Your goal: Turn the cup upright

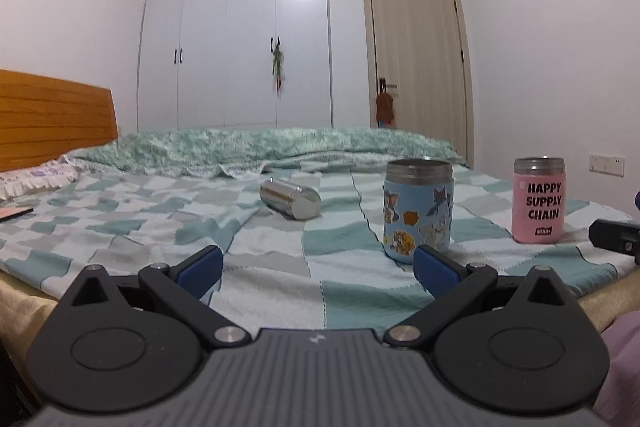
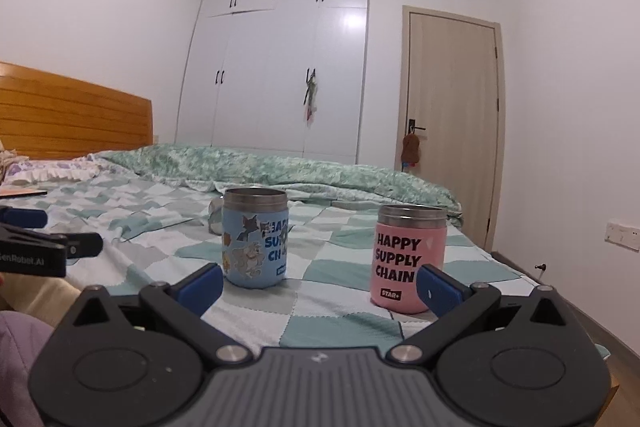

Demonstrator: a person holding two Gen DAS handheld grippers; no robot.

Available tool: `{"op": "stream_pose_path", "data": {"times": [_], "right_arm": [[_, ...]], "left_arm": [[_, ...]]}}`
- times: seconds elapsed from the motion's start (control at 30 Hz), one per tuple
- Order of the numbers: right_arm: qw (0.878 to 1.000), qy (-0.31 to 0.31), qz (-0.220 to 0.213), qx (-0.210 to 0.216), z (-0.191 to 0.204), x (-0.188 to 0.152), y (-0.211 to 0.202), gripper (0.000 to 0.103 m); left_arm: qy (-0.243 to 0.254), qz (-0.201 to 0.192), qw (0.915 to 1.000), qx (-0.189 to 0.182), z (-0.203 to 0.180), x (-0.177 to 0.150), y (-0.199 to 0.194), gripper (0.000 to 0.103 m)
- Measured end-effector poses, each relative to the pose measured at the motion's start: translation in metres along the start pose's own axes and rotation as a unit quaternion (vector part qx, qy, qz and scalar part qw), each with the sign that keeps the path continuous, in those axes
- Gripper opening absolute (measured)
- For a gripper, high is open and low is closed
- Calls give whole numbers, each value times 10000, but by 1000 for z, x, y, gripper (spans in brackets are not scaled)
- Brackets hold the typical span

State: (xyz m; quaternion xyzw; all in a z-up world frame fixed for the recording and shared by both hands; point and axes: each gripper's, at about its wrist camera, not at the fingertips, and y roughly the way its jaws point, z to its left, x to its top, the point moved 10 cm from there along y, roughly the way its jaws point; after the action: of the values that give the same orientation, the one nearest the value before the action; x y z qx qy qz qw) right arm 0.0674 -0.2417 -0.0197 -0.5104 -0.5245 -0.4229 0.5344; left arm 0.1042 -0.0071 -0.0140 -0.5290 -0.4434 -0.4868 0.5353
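steel cup (image 1: 291, 202) lies tipped mid-frame on the bed (image 1: 120, 227); i hold both jaws wide, empty, ready to right it.

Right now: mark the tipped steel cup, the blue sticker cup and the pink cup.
tipped steel cup (image 1: 290, 202), left wrist view, on its side wall
blue sticker cup (image 1: 418, 215), left wrist view, sleeve front
pink cup (image 2: 408, 263), right wrist view, on the lettering

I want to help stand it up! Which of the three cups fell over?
The plain shiny steel cup lies on its side on the checked bedspread. The blue cartoon-sticker cup and pink lettered cup stand upright.
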Motion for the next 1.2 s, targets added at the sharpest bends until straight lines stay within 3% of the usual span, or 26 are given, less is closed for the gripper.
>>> {"op": "stream_pose_path", "data": {"times": [1.2], "right_arm": [[9998, 122, -128, -69, -5, -2, 0, 103]], "left_arm": [[26, -224, 9997, 20, 1, 3, -9, 103]]}}
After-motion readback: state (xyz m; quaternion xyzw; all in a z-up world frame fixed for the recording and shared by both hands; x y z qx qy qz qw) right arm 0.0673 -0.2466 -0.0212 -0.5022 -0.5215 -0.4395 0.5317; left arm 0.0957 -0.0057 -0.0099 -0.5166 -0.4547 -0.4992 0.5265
